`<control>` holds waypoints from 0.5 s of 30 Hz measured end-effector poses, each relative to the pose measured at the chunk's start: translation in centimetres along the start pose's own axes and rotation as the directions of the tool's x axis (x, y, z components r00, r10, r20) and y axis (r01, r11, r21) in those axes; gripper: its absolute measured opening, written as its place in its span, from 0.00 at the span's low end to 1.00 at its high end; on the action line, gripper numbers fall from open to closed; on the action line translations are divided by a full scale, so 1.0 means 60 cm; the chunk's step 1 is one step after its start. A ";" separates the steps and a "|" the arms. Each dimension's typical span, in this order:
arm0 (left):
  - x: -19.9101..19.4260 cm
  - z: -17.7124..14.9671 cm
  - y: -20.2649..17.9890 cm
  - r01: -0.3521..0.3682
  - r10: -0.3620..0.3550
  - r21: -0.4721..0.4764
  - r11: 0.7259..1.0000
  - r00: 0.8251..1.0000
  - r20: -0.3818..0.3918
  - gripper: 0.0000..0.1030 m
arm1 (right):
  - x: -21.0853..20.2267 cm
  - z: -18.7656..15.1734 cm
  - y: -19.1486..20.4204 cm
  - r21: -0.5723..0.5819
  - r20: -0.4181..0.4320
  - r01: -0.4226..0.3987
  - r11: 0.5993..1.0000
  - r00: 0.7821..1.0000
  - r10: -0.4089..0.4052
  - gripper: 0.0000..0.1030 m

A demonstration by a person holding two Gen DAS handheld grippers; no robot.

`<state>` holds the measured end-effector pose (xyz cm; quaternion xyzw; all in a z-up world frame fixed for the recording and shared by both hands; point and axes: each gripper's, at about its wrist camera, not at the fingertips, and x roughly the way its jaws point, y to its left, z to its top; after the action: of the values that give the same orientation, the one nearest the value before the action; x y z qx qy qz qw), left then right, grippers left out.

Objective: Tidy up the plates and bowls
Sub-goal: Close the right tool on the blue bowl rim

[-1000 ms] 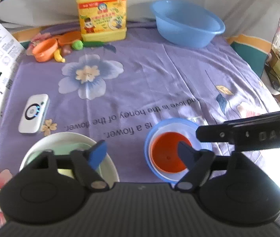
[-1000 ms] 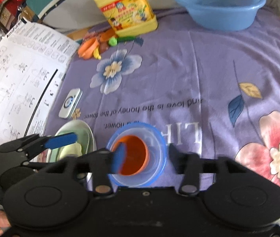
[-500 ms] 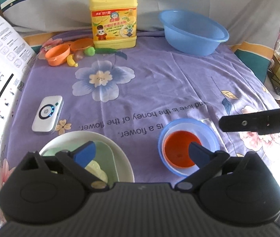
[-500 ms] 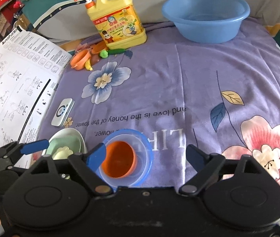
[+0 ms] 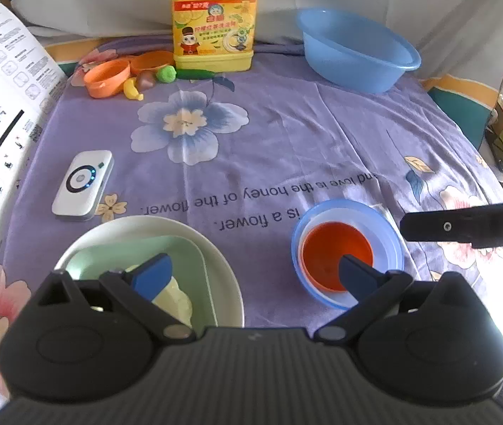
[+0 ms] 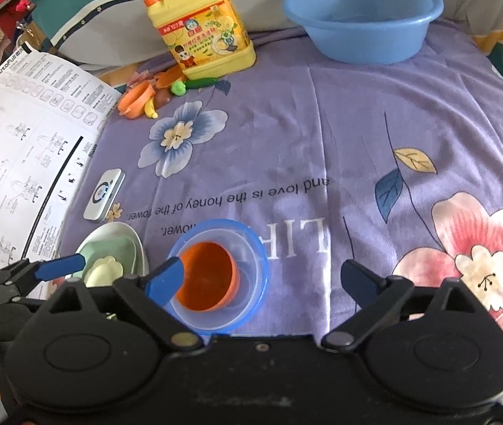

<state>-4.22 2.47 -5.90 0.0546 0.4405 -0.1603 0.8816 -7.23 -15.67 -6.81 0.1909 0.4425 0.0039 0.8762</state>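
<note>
Through your left wrist camera, your left gripper (image 5: 251, 276) stood wide open and held nothing. The plate stack sat low at about 7 o'clock: a white plate (image 5: 216, 244) carrying a green square plate (image 5: 195, 258) and a pale yellow piece (image 5: 177, 301), with the left fingertip over it. The bowl stack lay at 4 o'clock, an orange bowl (image 5: 333, 248) nested in a clear bowl (image 5: 382, 230) inside a blue bowl (image 5: 297, 244), the right fingertip crossing its near rim. Your right gripper (image 5: 464, 225) showed only as a black finger at 3 o'clock, just beside those bowls. Through the right wrist camera, your right gripper (image 6: 262, 279) was also spread wide and empty, with the bowls at 7 o'clock under its left fingertip, so that hand seemed nearer to them. The white plate (image 6: 141, 248) sat further left at 8 o'clock, below the left gripper's blue fingertip (image 6: 60, 269). Both stacks were round with no long axis. Gripper bodies hid their near edges, and whether the fingertips touched anything was unclear.
</note>
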 end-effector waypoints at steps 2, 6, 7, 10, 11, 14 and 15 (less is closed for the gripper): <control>0.005 -0.001 -0.002 -0.001 0.001 0.006 1.000 1.000 -0.001 0.99 | 0.005 -0.001 -0.004 0.016 -0.005 -0.003 1.000 1.000 0.003 0.95; 0.017 -0.003 -0.005 0.009 -0.009 0.004 1.000 1.000 -0.013 0.99 | 0.015 -0.003 -0.011 0.047 -0.010 -0.008 0.999 1.000 0.008 0.95; 0.021 -0.003 -0.006 0.014 -0.014 0.003 1.000 1.000 -0.016 0.99 | 0.016 -0.003 -0.012 0.048 -0.008 -0.008 0.999 1.000 0.008 0.95; 0.031 -0.003 -0.008 0.026 -0.026 0.000 1.000 1.000 -0.017 0.97 | 0.020 -0.005 -0.013 0.050 0.006 -0.008 0.999 1.000 0.008 0.95; 0.035 -0.003 -0.009 0.033 -0.033 -0.003 0.999 0.999 -0.019 0.97 | 0.021 -0.006 -0.013 0.049 0.008 -0.008 0.999 1.000 0.008 0.93; 0.048 -0.001 -0.011 0.053 -0.053 -0.014 0.999 0.998 -0.033 0.90 | 0.029 -0.006 -0.012 0.050 -0.007 -0.024 0.998 1.000 0.024 0.82; 0.051 -0.001 -0.012 0.060 -0.061 -0.018 0.998 0.998 -0.036 0.87 | 0.032 -0.007 -0.011 0.050 -0.009 -0.029 0.998 1.000 0.029 0.80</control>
<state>-2.76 1.07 -8.34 0.0368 0.4591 -0.1823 0.8687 -6.50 -15.79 -8.71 0.2190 0.4440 0.0067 0.8688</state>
